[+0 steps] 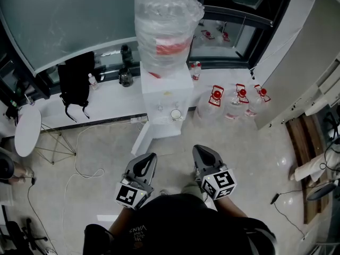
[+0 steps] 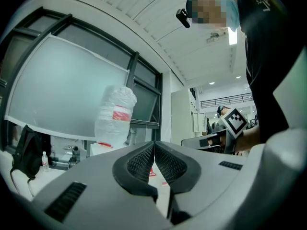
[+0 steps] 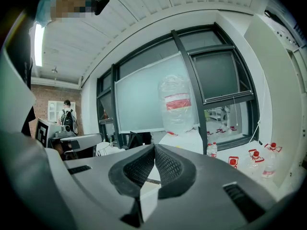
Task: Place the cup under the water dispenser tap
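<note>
My left gripper [image 2: 154,145] and right gripper [image 3: 154,147] are both clenched on nothing, their cross-hatched black pads [image 2: 139,163] meeting at the tips. Ahead, well apart from them, the small round white cup [image 1: 176,114] sits on the ledge of the boxy white water dispenser [image 1: 164,97], below its crinkly plastic-wrapped bottle [image 1: 166,28].

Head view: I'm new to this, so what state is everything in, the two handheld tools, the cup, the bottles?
left gripper: fingers shut, nothing between them.
right gripper: fingers shut, nothing between them.
cup: upright on the water dispenser's tray, untouched.
big bottle: upside down on the dispenser, wrapped in clear plastic.
three jugs: standing on the floor, red tops on.
</note>
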Available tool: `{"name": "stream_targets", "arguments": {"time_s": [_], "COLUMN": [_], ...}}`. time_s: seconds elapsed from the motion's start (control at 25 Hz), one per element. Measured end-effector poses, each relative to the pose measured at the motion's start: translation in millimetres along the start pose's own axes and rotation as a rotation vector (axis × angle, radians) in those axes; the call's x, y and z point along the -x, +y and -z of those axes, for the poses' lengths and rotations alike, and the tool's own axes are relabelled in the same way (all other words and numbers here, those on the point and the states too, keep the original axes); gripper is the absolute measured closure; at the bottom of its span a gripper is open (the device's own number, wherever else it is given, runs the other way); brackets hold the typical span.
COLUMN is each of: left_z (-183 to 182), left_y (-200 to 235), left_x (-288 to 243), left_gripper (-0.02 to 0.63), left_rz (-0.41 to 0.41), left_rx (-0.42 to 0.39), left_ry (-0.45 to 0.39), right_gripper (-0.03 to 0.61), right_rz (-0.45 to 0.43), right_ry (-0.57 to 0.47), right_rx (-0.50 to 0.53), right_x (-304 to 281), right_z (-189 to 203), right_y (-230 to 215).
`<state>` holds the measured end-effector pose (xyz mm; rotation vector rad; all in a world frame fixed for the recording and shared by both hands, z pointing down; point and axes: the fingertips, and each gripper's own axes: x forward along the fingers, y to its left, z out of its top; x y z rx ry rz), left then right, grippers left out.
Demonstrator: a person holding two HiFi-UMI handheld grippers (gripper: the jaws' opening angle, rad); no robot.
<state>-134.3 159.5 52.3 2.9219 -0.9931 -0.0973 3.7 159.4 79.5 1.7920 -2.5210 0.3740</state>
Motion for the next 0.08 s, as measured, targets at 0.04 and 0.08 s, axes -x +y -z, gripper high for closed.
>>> {"name": "stream_targets", "arguments": {"time_s": [0.04, 0.08], "left_z": [-0.2, -0.3], "left_y": [-0.2, -0.4], "left_x": [0.1, 0.3], "left_gripper": [0.594, 0.594], "left_rz": [0.0, -0.001], "left_rx": [0.001, 0.001], "left_ry": [0.0, 0.001], "right_gripper": [0.535, 0.535], "right_rz": [-0.001, -0.002], "right_ry": [0.002, 0.003], "right_rx": [-0.001, -0.001], "right_x": [0.3, 0.7], "right_z": [-0.3, -0.7], "right_y": [0.0, -0.1]}}
